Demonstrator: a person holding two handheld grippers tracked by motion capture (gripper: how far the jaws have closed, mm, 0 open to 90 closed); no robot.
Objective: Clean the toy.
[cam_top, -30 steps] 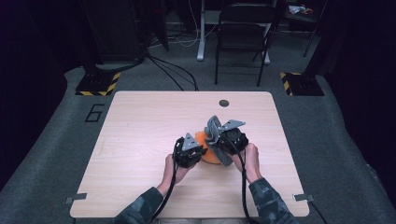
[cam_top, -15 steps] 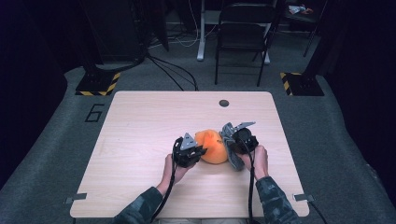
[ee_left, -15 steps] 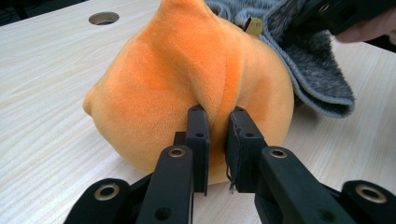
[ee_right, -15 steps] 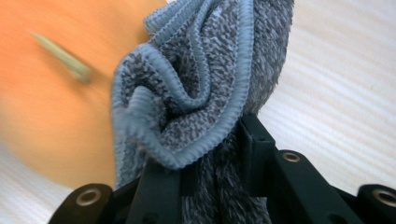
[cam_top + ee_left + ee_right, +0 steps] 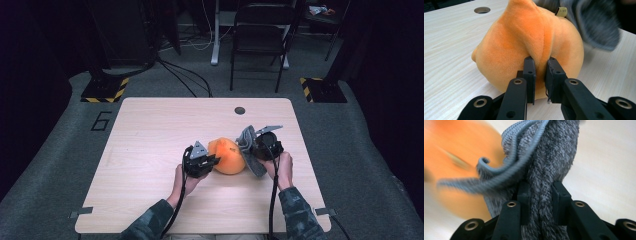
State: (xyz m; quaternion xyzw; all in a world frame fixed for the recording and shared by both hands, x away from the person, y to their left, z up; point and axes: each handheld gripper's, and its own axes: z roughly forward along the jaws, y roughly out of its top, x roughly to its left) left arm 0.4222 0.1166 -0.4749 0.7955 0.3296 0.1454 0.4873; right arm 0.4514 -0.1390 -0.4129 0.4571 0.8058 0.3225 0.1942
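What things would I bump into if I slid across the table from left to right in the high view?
Left gripper → orange plush toy → grey cloth → right gripper.

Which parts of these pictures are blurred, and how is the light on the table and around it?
In the right gripper view, the orange plush toy is smeared by blur, while the grey cloth between the jaws is sharp. In the left gripper view, the toy is crisp and the cloth at top right is soft. In the high view, the table is evenly lit and the room around it is dark.
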